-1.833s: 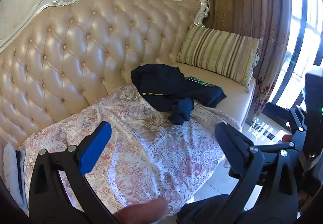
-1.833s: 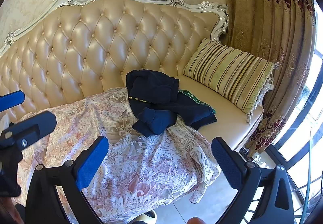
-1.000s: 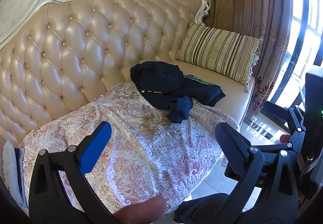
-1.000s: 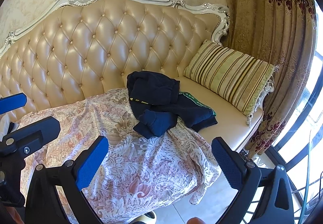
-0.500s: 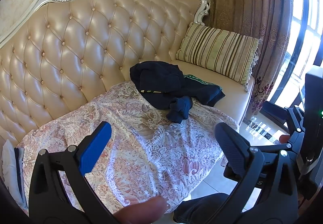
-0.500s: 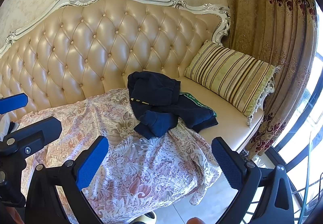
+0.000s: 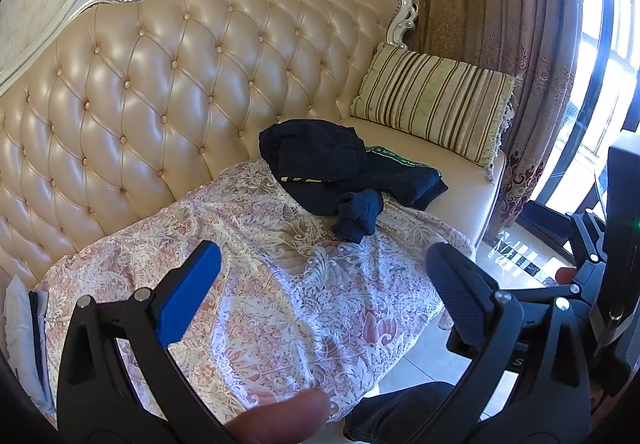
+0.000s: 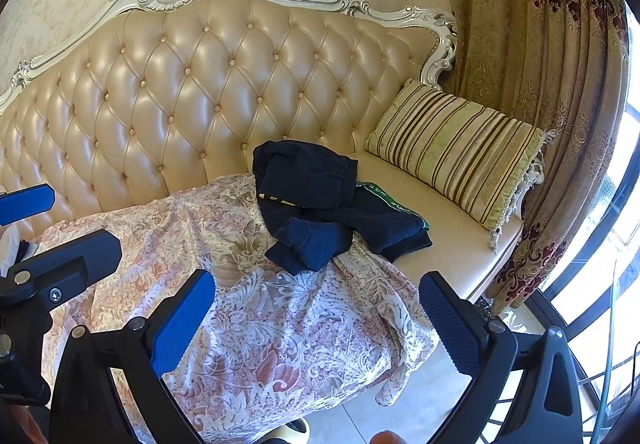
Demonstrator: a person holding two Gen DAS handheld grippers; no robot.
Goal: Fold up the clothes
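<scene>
Folded items (image 7: 24, 328) perhaps, sofa's left end, left view only

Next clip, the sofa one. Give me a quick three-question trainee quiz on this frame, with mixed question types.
1. True or false: the left claw grips the navy garment.
2. The garment lies partly on: A) the floral lace cover B) the striped cushion C) the floor.
3. Fill in: both claws are ____, including the right claw.

Key: 1 false; 2 A; 3 open.
</scene>
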